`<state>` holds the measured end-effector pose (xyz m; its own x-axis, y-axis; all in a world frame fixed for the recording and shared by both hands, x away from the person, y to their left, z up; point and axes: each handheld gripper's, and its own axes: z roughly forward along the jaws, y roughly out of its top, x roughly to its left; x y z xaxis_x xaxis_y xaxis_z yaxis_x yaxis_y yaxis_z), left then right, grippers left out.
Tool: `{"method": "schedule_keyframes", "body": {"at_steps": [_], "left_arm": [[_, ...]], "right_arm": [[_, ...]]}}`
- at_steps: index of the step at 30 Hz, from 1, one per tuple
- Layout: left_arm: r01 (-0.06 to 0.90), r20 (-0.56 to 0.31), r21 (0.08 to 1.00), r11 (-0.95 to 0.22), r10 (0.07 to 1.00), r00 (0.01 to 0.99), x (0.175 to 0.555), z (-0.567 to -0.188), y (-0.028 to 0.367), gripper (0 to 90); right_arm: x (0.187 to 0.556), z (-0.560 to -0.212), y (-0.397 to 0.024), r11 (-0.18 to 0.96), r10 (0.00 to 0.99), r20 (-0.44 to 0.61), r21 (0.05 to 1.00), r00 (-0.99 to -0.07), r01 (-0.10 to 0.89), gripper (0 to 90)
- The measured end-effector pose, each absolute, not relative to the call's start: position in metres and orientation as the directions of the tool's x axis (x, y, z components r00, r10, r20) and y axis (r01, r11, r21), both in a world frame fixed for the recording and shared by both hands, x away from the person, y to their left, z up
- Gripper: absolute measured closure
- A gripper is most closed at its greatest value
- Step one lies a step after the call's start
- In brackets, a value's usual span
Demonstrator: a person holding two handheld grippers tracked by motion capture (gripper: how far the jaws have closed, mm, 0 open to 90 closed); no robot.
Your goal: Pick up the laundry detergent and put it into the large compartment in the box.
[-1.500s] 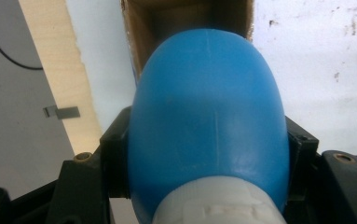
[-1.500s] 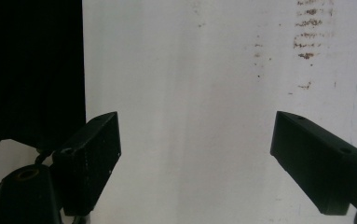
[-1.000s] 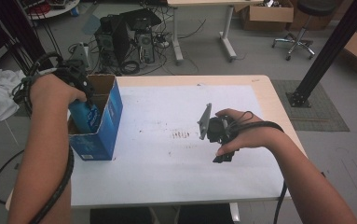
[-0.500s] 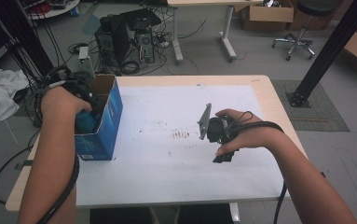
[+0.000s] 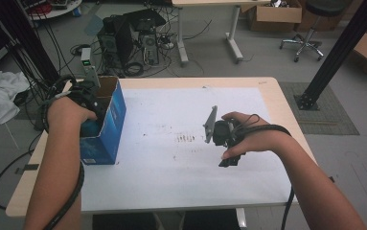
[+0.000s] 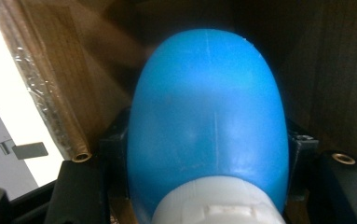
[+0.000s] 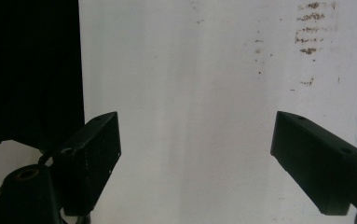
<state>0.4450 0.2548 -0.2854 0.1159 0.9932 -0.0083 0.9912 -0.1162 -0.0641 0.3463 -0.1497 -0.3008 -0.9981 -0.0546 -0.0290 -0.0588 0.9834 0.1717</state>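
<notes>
The counter, a pale wooden top mostly covered by a white sheet that bears a few rows of brown smudges near its middle, carries everything here. At the counter's left edge, toward the far left corner, stands an open blue cardboard box with a brown inside. The person's left forearm reaches from the near edge up to that box, and the left claw is sunk into its open top. In the left gripper view its black jaws stand on either side of a blue plastic bottle with a white threaded neck toward the camera, pressed against its flanks so that the bottle is clamped between them, with the box's brown walls close around it. In the high view the bottle is a blue patch inside the box, just beside the hand. The right claw is held in the right hand over the white sheet, right of the smudges and well apart from the box; in the right gripper view its two jaws are spread wide with nothing between them, the sheet and the smudges below.
</notes>
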Motion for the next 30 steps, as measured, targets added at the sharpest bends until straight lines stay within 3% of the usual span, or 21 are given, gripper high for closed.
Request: {"method": "schedule_keyframes", "body": {"at_steps": [23, 30], "left_arm": [[0.993, 0.012, -0.068, -0.101, 0.995, 0.102, 0.4438, -0.2868, 0.2497, 37.1], [0.992, -0.001, -0.071, -0.102, 0.995, 0.102, 0.4431, -0.2851, 0.2471, 29.5]], "right_arm": [[0.3444, -0.2998, -0.1478, 0.984, -0.052, -0.032, 0.167, -0.998, -0.057, 16.1], [0.3437, -0.2998, -0.1454, 0.984, -0.056, -0.032, 0.166, -0.998, -0.061, 16.2]]}}
